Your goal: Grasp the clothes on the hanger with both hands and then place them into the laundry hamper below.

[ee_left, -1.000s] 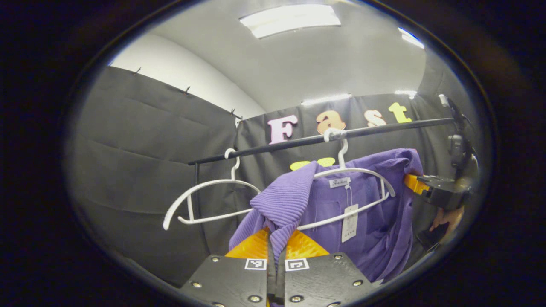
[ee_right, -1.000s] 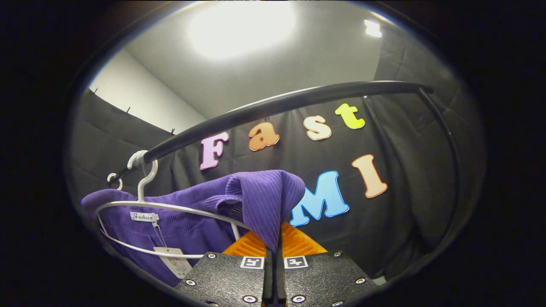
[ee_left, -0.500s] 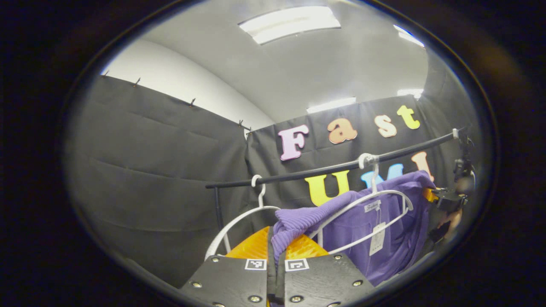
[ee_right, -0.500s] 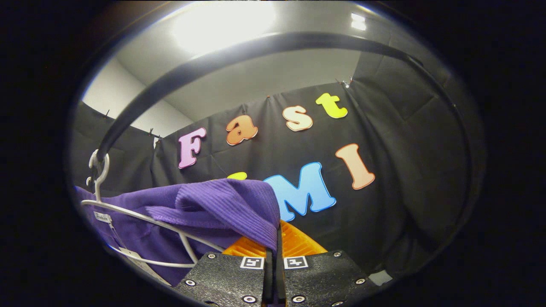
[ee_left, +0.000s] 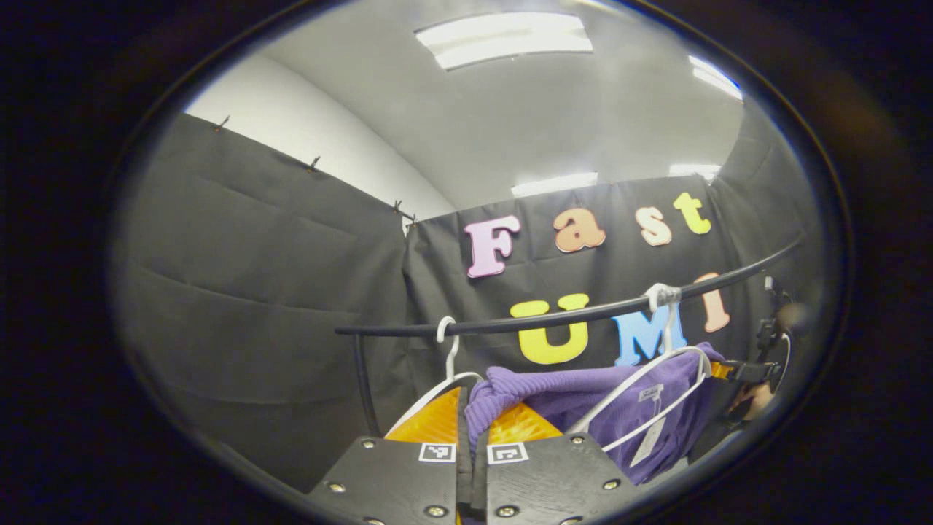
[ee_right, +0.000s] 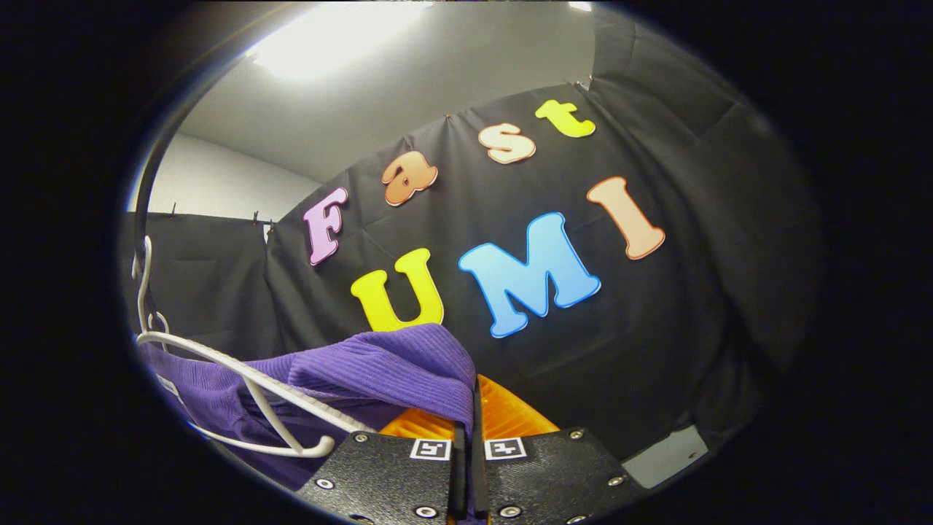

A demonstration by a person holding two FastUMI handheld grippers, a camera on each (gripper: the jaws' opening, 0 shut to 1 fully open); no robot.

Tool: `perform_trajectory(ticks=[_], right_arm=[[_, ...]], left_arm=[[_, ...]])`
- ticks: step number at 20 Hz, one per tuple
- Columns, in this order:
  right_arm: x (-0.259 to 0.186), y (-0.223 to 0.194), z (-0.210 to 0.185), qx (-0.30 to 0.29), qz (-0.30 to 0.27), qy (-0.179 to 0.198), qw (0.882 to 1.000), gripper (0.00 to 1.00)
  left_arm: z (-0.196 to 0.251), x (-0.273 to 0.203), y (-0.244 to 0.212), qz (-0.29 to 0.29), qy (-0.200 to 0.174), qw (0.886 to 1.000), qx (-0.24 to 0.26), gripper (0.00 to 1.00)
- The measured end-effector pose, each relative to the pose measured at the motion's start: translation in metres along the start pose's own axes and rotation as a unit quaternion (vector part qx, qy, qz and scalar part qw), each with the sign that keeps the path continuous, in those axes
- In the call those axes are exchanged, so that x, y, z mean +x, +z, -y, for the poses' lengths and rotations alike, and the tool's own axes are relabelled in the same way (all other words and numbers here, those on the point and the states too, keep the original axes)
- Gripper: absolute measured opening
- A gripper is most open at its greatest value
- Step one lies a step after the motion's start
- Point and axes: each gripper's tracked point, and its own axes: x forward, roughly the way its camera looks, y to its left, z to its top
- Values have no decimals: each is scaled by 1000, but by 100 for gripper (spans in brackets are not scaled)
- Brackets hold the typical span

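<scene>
Left gripper view: left gripper at bottom centre, fingers pinched together on a fold of purple ribbed sweater, cloth squeezed between them and bulging up just above the tips. Rest of sweater stretched off ahead and to the right of gripper, draped over a white hanger w/ hook on black rail. Paper tag dangling below hanger's lower wire, small neck label beside it. Second white hanger, bare, hooked on rail just ahead-left of fingers, its lower part hidden behind them. Far right, at sweater's other end: right gripper touching the cloth, a hand under it; too small to tell grip from here. Rail running left to right above gripper, post dropping at left end.

Right gripper view: right gripper at bottom centre, fingers closed tight on another fold of sweater, cloth draped over left fingertip and trapped in the seam between both. Sweater spreading left of gripper, low in frame. Hanger wire crossing over the purple cloth left of fingers, rounded end just beside gripper body, hook up at far left on rail. Rail curving along left edge. Small grey patch low right of gripper.
</scene>
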Motion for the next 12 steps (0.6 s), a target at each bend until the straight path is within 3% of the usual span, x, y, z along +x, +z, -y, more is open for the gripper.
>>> perform_trajectory(ticks=[1, 4, 6, 7, 8, 10, 11, 12], right_arm=[[3, -9, 2, 2, -11, 0, 1000, 3], [2, -44, 8, 8, -44, -5, 999, 3], [-3, -66, 11, 11, -67, -10, 998, 2], [-6, -75, 12, 10, -77, -11, 997, 2], [-9, -83, 13, 7, -85, -12, 996, 3], [-16, -97, 14, -5, -99, -14, 995, 3], [-22, -102, 14, -12, -104, -14, 994, 3], [-29, -108, 13, -19, -109, -13, 994, 3]], left_arm=[[-1, -1, -6, -5, -4, 1000, 4, 0], [-6, -9, -27, -25, -8, 1000, 9, 5], [-10, -14, -43, -40, -8, 999, 8, 5], [-12, -16, -51, -48, -7, 999, 8, 1], [-15, -18, -56, -51, -5, 999, 9, 5], [-13, -20, -67, -57, -7, 998, 7, 0], [-13, -25, -71, -60, -7, 998, 7, 5], [-14, -28, -75, -61, -7, 998, 10, 1]])
